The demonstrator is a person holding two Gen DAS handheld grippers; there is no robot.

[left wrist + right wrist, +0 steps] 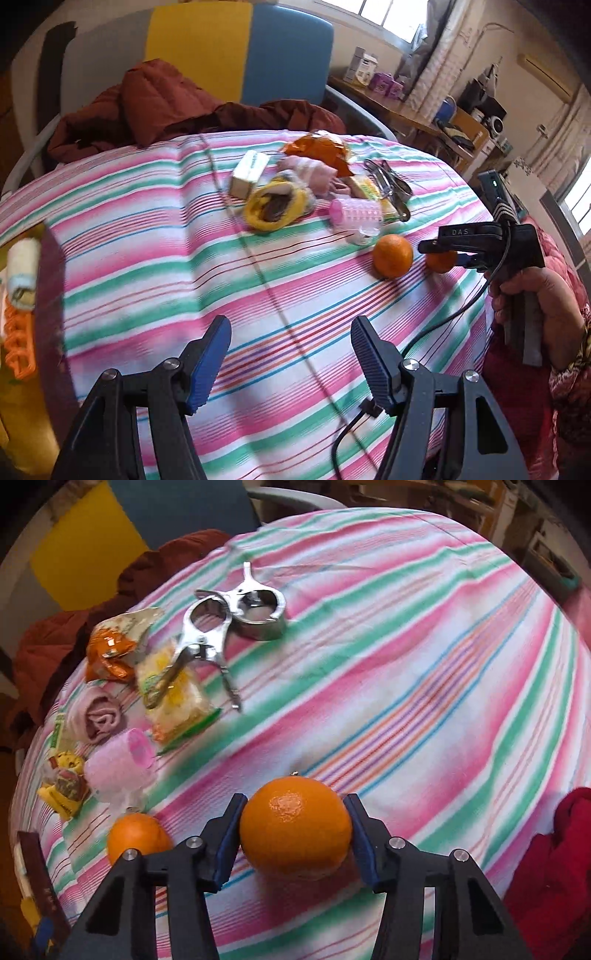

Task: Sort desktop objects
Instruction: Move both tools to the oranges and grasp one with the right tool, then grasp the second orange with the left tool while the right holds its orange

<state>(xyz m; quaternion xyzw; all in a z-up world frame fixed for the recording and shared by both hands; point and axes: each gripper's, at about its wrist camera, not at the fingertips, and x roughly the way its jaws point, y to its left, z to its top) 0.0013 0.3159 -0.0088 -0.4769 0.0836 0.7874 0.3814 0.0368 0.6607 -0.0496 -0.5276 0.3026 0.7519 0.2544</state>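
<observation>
Right gripper point(293, 827) clamped on round orange tangerine point(295, 829), blue pads touching both sides. Left gripper point(290, 360) wide, nothing between, striped cloth point(147, 258) beneath. Second tangerine point(136, 836) just left of right gripper

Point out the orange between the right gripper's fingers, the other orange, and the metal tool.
Gripped orange point(295, 825), right wrist view, middle of its front face.
Loose orange point(135, 834), right wrist view, middle of its visible skin.
Metal tool point(207, 627), right wrist view, its looped handle.
</observation>
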